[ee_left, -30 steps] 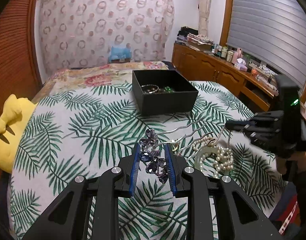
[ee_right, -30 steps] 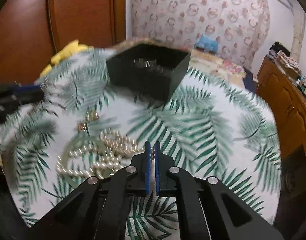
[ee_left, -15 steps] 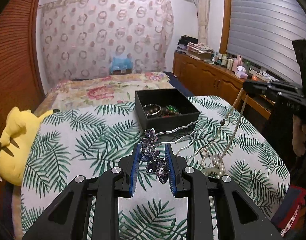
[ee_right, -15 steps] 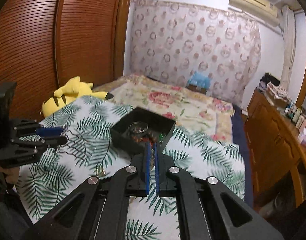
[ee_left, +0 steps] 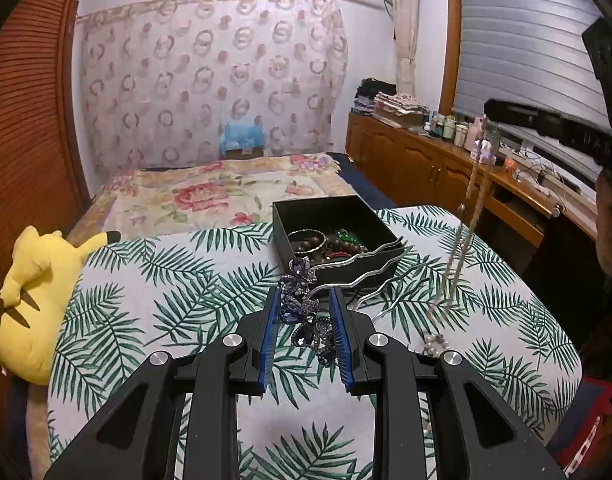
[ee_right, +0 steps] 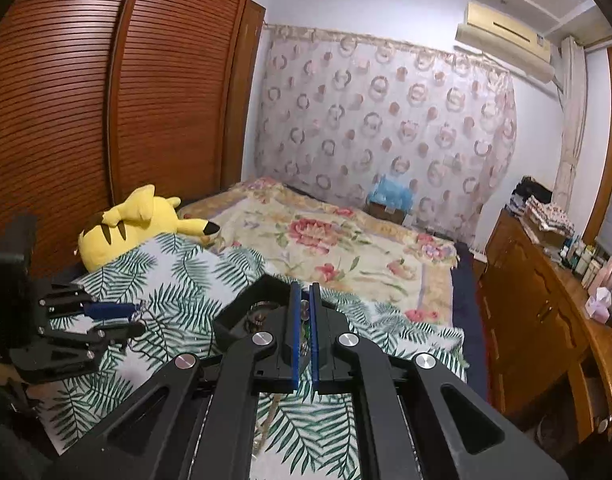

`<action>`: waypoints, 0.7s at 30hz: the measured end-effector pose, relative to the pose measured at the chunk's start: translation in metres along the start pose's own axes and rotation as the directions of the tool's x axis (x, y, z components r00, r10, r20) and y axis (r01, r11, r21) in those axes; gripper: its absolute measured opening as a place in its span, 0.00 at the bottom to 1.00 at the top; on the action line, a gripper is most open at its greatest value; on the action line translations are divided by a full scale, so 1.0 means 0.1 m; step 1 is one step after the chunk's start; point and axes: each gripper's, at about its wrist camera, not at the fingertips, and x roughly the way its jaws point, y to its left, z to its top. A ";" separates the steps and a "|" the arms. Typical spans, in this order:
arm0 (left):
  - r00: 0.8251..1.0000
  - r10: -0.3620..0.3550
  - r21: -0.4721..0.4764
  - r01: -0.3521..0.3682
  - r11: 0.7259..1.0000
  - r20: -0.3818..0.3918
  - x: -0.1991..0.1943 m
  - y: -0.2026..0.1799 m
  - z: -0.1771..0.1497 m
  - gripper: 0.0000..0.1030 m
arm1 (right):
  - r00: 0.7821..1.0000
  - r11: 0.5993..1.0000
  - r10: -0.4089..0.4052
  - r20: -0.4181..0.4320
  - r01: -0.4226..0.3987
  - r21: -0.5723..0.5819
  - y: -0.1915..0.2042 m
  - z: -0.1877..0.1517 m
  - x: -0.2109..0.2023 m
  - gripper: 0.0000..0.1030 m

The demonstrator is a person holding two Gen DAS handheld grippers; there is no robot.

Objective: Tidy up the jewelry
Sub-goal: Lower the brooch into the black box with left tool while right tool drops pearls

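L tongs grasping jeweled hair fork above bed, just short of black box. R tongs clenched on pearl necklace, dangling. Lift necklace clear, lower slowly into box w/o snagging prongs.

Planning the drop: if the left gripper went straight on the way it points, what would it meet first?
Probably the black box: it sits just beyond the hairpin in the left gripper, whose prongs already overlap its near wall; depth is unclear.
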 end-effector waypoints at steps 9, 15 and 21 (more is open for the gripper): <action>1.000 0.012 0.011 -0.012 1.000 0.007 0.04 0.01 0.10 0.23 | 1.000 1.000 -0.015 0.012 0.015 -0.014 -0.04 0.21 0.07 0.04; 1.000 0.026 0.029 -0.026 0.999 0.008 0.13 0.02 0.23 0.23 | 0.998 0.999 -0.027 0.052 0.028 -0.016 -0.07 0.49 0.17 0.04; 1.000 0.031 0.031 -0.031 0.999 0.004 0.25 0.05 0.33 0.23 | 0.998 0.999 -0.029 0.060 0.030 -0.021 -0.07 0.72 0.32 0.04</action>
